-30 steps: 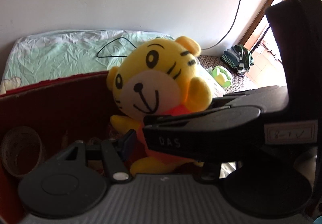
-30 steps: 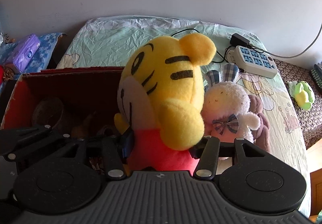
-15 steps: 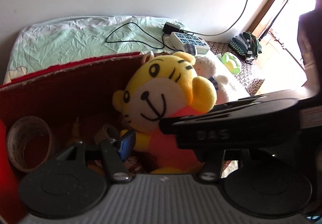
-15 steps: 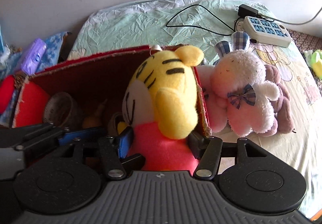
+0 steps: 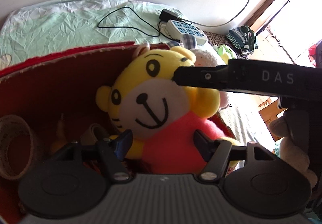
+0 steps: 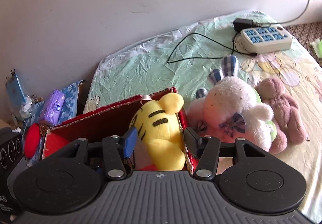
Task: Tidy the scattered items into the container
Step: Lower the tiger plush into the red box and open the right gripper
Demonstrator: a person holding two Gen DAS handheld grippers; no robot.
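The yellow plush tiger in a pink shirt (image 5: 159, 111) sits in the red cardboard box (image 5: 66, 75). The left gripper (image 5: 162, 142) is opening; its jaws stand either side of the tiger's body, released. The right gripper (image 6: 160, 142) is closing around the tiger's head, pads apart from it.

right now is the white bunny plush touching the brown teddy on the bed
Touching: the right wrist view shows the white bunny plush lying against the brown teddy, with no gap between them.
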